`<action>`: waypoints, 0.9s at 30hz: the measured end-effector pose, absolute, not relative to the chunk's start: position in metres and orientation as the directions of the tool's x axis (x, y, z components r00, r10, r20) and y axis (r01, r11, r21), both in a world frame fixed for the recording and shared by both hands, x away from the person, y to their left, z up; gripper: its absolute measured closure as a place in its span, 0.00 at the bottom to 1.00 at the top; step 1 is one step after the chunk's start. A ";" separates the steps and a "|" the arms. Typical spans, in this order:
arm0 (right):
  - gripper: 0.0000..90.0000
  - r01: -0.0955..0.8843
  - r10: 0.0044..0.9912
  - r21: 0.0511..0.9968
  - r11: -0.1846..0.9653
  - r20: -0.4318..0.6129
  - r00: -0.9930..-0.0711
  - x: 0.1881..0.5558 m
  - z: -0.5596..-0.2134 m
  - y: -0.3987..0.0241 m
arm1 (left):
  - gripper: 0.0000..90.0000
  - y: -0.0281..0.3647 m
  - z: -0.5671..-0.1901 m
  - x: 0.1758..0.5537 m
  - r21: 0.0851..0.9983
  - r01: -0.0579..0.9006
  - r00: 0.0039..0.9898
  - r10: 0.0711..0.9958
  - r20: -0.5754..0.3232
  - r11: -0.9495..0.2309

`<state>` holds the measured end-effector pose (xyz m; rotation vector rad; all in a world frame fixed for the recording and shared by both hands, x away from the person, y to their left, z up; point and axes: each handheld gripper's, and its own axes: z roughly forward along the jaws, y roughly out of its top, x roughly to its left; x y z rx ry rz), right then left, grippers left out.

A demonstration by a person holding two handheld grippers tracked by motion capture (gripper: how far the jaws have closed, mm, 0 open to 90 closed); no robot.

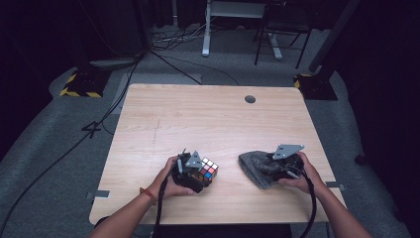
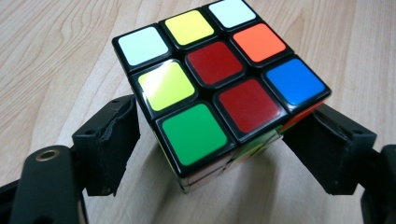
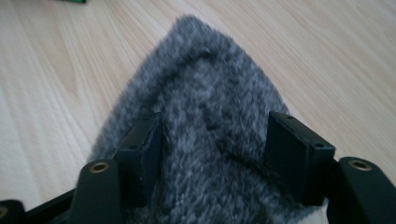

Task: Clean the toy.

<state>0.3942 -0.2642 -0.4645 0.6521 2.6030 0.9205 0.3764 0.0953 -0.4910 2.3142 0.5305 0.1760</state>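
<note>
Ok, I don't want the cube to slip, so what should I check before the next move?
1. Cube between the left tongs: ok.
2. Left tongs pressing the cube on both sides: not ok, a gap shows on one side.
3. Cloth between the right tongs: ok.
4. Right tongs actually gripping the cloth: cannot tell, the fluff hides the contact.
5. Cube and cloth apart on the table: ok.
</note>
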 end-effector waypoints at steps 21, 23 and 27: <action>0.60 0.388 0.538 0.645 0.659 -0.042 -0.842 0.399 -0.484 -0.280 | 0.24 0.084 -0.490 0.394 0.709 0.269 0.932 0.362 -0.021 -0.652; 0.63 0.388 0.539 0.645 0.659 -0.045 -0.841 0.399 -0.484 -0.280 | 0.24 0.081 -0.490 0.396 0.714 0.276 0.929 0.368 -0.028 -0.643; 0.68 0.382 0.542 0.649 0.658 -0.056 -0.838 0.399 -0.484 -0.281 | 0.23 0.073 -0.491 0.398 0.710 0.276 0.930 0.366 -0.028 -0.647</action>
